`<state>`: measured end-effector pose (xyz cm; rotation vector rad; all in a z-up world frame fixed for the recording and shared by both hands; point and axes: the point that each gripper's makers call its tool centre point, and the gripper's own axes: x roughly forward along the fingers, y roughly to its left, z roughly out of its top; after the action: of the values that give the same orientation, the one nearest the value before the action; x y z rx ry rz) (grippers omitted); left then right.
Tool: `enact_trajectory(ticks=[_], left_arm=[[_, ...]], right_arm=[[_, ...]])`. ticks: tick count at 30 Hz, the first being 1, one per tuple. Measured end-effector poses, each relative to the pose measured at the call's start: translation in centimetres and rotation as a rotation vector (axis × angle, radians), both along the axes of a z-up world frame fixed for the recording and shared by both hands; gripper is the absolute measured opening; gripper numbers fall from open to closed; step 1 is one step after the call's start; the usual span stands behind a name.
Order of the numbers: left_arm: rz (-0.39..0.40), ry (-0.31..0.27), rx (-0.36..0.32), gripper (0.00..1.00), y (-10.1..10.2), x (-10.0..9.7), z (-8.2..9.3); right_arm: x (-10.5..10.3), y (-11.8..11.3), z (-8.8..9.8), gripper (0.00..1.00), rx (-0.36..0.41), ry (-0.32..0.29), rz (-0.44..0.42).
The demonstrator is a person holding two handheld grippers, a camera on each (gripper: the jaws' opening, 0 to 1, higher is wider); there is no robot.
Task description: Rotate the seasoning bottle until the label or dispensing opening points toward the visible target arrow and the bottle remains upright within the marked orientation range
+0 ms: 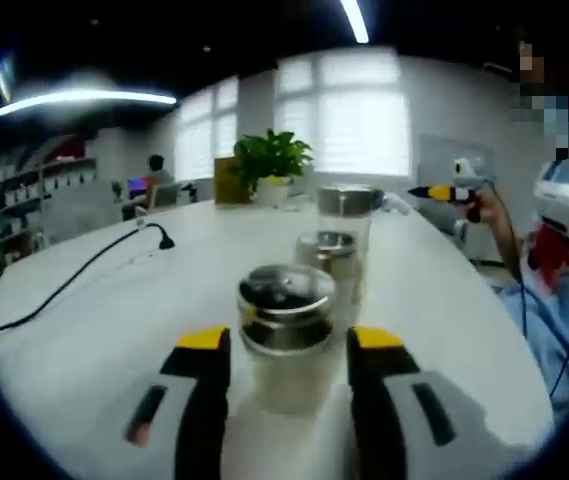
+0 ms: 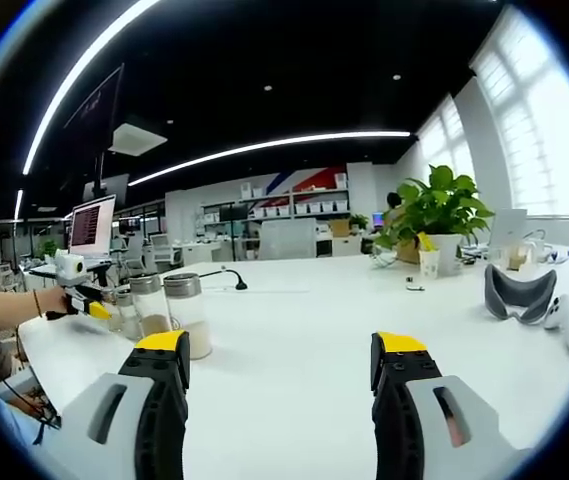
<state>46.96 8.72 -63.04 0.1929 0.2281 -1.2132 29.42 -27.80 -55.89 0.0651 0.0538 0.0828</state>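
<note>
The left claw (image 1: 289, 345) straddles the nearest bottle (image 1: 286, 335) on the table (image 1: 114, 300) – jaws spread, not yet pinching – and the glass looks stiff, slick, top-heavy, so grip low; the right claw (image 2: 282, 360) hangs open.

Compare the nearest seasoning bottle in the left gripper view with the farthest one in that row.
The nearest bottle stands between the left gripper's open jaws; the farthest bottle stands free, untouched. The nearest shows its dark, shiny lid top; the farthest shows mainly its lid's side. Both stand upright on the white table, clear-bodied with metal lids.
</note>
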Motion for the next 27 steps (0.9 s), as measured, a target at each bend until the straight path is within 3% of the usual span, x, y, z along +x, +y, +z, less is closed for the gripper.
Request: enact_trajectory(ticks=[1, 2, 10, 17, 27], left_arm=[[-0.003, 0.001, -0.046, 0.36, -0.38, -0.06, 0.54], [-0.009, 0.016, -0.026, 0.36, -0.25, -0.32, 0.17], [0.015, -0.016, -0.055, 0.35, -0.07, -0.21, 0.49], [0.049, -0.009, -0.088, 0.35, -0.21, -0.88, 0.49], [0.283, -0.023, -0.086, 0.35, 0.56, -0.02, 0.32]], right_arm=[[-0.01, 0.00, -0.01, 0.76, 0.000, 0.000, 0.000], [-0.03, -0.04, -0.03, 0.76, 0.000, 0.001, -0.002], [-0.11, -0.06, 0.05, 0.76, 0.001, -0.001, -0.002], [-0.06, -0.06, -0.02, 0.75, 0.004, 0.001, 0.000], [0.02, 0.14, -0.18, 0.74, 0.013, 0.006, 0.012]])
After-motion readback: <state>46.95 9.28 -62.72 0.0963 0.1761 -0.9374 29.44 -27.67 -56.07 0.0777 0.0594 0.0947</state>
